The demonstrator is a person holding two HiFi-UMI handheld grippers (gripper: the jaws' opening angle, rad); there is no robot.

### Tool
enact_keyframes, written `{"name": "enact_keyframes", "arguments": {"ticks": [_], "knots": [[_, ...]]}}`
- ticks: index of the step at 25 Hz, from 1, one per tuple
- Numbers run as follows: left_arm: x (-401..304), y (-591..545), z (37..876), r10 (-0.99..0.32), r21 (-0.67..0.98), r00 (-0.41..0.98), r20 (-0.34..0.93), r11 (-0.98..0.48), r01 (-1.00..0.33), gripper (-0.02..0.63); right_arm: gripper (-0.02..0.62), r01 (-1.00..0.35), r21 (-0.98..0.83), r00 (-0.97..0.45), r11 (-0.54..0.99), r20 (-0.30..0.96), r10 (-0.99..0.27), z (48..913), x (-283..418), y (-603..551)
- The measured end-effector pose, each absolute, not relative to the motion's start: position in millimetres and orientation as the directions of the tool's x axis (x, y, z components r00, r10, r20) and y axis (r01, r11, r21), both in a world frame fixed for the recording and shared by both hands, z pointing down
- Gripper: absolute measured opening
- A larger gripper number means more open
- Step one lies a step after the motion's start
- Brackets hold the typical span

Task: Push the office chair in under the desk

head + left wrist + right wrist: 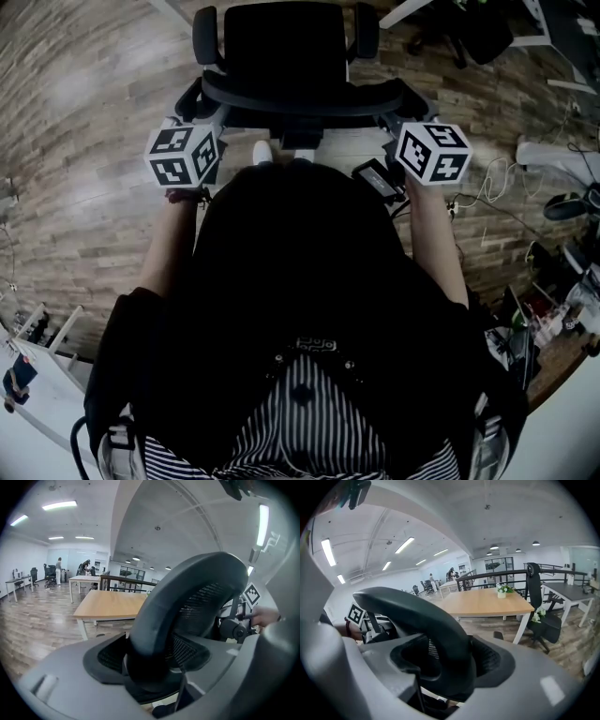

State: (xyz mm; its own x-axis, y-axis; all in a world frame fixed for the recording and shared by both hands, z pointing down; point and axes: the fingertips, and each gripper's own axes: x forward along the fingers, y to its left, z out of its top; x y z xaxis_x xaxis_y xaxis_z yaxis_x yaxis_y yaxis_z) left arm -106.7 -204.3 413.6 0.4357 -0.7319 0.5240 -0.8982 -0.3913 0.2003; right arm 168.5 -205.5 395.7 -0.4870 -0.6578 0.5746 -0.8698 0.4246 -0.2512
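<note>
The black office chair stands right in front of me, its curved back rim nearest. My left gripper sits on the rim's left end under its marker cube. The dark rim fills the gap between its black pads. My right gripper sits on the rim's right end under its cube, and the rim is likewise wedged between its jaws. A wooden-topped desk with white legs stands beyond the chair, also seen as the desk.
A second black chair stands by the desk's right corner, with a small plant on the top. Cables and gear lie on the plank floor to my right. Far-off people stand among other desks at the left.
</note>
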Motion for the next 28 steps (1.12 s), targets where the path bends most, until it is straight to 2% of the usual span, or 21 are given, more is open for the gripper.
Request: {"name": "enact_keyframes", "arguments": {"ticks": [10, 19, 28], "knots": [[-100.7, -215.5, 416.8, -0.769, 0.165, 0.383, 0.512, -0.35, -0.922, 0.288, 0.29, -0.834, -0.26, -0.544, 0.487, 0.532, -0.649, 399.0, 171.6, -220.4], [-95.9, -221.1, 413.8, -0.793, 0.148, 0.336, 0.509, -0.303, -0.941, 0.29, 0.29, -0.768, -0.301, -0.631, 0.566, 0.507, -0.587, 397.5, 171.9, -231.6], [-102.5, -241.0, 414.4, -0.817, 0.133, 0.298, 0.495, -0.267, -0.954, 0.29, 0.285, -0.756, -0.308, -0.645, 0.577, 0.501, -0.577, 399.5, 163.1, -251.3]]}}
